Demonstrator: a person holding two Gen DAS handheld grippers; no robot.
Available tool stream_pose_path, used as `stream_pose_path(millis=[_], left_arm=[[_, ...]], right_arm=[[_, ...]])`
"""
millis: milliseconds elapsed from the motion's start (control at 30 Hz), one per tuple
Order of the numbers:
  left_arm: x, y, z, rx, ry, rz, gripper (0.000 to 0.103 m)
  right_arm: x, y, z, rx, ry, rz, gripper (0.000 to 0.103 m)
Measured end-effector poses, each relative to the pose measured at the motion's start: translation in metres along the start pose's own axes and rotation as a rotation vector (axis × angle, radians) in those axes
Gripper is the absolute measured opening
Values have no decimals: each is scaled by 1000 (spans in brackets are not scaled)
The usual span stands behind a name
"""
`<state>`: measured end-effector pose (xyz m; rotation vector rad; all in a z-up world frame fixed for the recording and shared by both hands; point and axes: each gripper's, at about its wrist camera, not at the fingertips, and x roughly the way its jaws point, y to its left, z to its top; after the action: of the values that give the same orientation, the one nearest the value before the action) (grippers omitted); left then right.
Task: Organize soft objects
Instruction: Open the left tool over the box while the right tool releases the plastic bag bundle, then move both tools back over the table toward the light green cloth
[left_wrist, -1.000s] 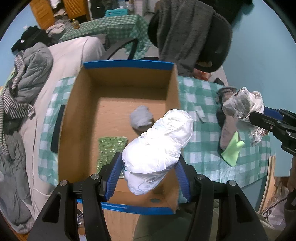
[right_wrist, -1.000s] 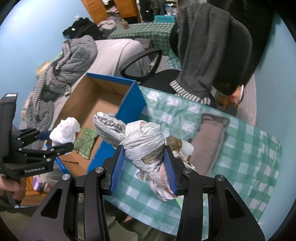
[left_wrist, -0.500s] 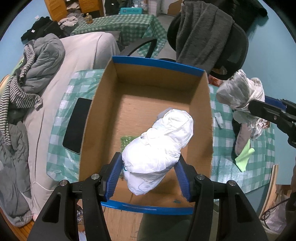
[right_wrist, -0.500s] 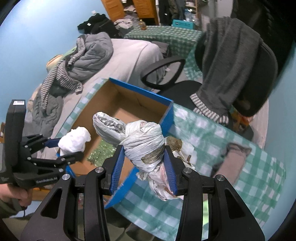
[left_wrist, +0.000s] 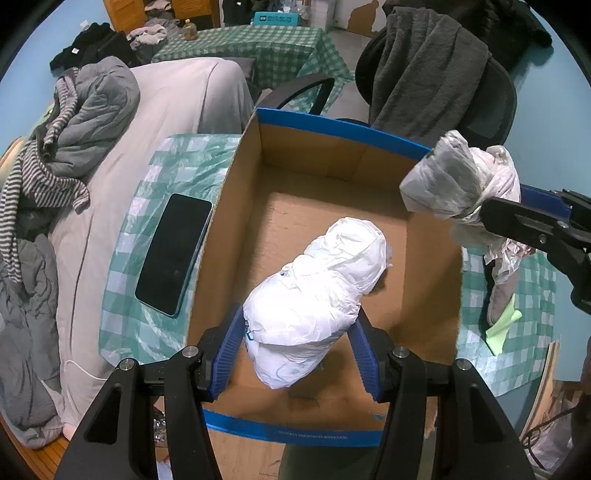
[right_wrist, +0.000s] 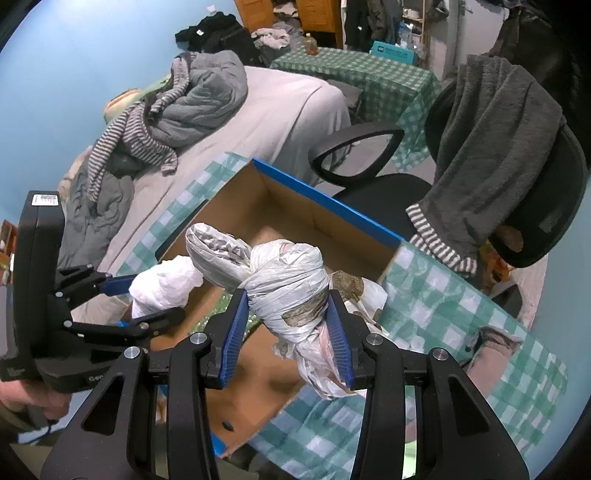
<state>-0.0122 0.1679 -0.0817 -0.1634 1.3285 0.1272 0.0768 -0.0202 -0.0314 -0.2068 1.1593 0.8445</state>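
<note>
My left gripper (left_wrist: 299, 339) is shut on a white plastic bag bundle (left_wrist: 317, 288) and holds it above the inside of an open cardboard box with blue rims (left_wrist: 343, 127). My right gripper (right_wrist: 288, 332) is shut on a knotted grey-white plastic bag bundle (right_wrist: 284, 284) and holds it over the box's right side. That bundle also shows in the left wrist view (left_wrist: 458, 188). The left gripper (right_wrist: 147, 306) and white bundle (right_wrist: 166, 282) show in the right wrist view. A green patterned cloth (right_wrist: 218, 317) lies on the box floor, mostly hidden.
The box stands on a green checked tablecloth (left_wrist: 177, 173). A black phone (left_wrist: 173, 254) lies left of the box. A brownish-grey cloth (right_wrist: 495, 365) and a lime-green cloth (left_wrist: 502, 326) lie right of it. A bed with clothes (left_wrist: 92, 110) is left; an office chair with a grey towel (right_wrist: 495, 147) stands behind.
Both grippers moved left with their bundles. The white bundle now hangs deeper over the box middle, and the grey bundle has come from over the table to over the box's right wall.
</note>
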Motion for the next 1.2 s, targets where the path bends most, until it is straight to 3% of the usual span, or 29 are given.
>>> stream_pose_path(millis=[533,833,900,1067,1200], left_arm=[[38,7,15,-5,47,34,58],[40,7,17,-8,61,43,61],[40,8,17,-14,61,40,62],[33,7,17,-19,39,45,69],[26,4,14,-20,32,47,69]], right_arm=[[54,0,21,55,117,-5,42],[57,-4,28,84,119,-17,44],[55,-4,29,90,115,-21,46],[48,-4,29,97,104,-32,64],[38,-7,26,106,91,-32,65]])
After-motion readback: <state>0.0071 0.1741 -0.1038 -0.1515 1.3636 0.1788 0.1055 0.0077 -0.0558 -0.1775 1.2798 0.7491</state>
